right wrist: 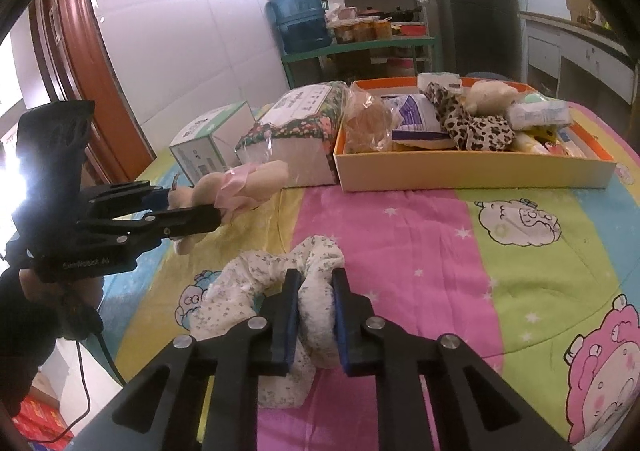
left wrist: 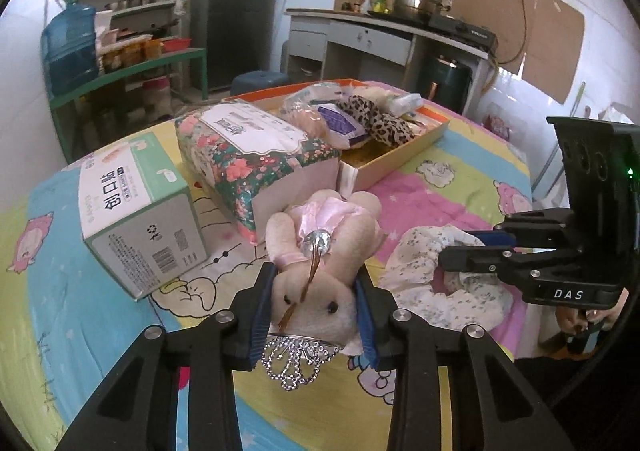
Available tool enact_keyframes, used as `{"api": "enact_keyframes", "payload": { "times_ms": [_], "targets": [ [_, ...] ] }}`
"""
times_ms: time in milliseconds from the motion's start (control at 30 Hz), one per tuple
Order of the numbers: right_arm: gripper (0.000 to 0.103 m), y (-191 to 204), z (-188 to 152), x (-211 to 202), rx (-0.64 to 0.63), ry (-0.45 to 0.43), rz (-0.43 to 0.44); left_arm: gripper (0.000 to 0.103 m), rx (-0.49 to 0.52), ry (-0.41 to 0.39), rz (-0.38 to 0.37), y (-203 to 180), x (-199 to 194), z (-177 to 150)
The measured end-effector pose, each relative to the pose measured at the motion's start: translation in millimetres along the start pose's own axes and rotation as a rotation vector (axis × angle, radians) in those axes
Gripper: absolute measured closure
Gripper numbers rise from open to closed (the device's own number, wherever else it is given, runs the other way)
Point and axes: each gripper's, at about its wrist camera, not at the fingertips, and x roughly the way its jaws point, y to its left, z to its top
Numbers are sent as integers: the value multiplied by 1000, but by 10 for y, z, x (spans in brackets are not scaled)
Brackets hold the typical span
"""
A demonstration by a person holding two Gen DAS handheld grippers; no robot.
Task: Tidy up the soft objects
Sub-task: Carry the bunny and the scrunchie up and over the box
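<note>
A cream plush toy (left wrist: 332, 227) in a pink dress, with a beaded tiara, has its head squeezed between the blue pads of my left gripper (left wrist: 315, 276), which is shut on it. From the right wrist view the toy (right wrist: 256, 175) hangs just above the cloth in that gripper (right wrist: 192, 207). My right gripper (right wrist: 317, 279) is shut on a white floral scrunchie (right wrist: 248, 275), which lies on the tablecloth. The left wrist view shows the same scrunchie (left wrist: 416, 263) and right gripper (left wrist: 460, 251) at the right.
An orange-rimmed shallow box (right wrist: 460, 175) at the back holds a leopard-print cloth (right wrist: 472, 127), a plush and several packets. Left of it lie a floral tissue pack (left wrist: 256, 147) and a green-and-white carton (left wrist: 136, 203). The cartoon-print tablecloth (right wrist: 500, 271) covers the table.
</note>
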Motion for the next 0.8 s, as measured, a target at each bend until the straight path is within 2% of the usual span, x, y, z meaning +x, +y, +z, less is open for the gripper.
{"api": "enact_keyframes", "payload": {
  "times_ms": [400, 800],
  "targets": [
    [92, 11, 86, -207, 7, -59, 9, 65, -57, -99, 85, -55, -282, -6],
    [92, 65, 343, -437, -40, -146, -11, 65, -72, -201, 213, -231, -610, 167]
  ]
}}
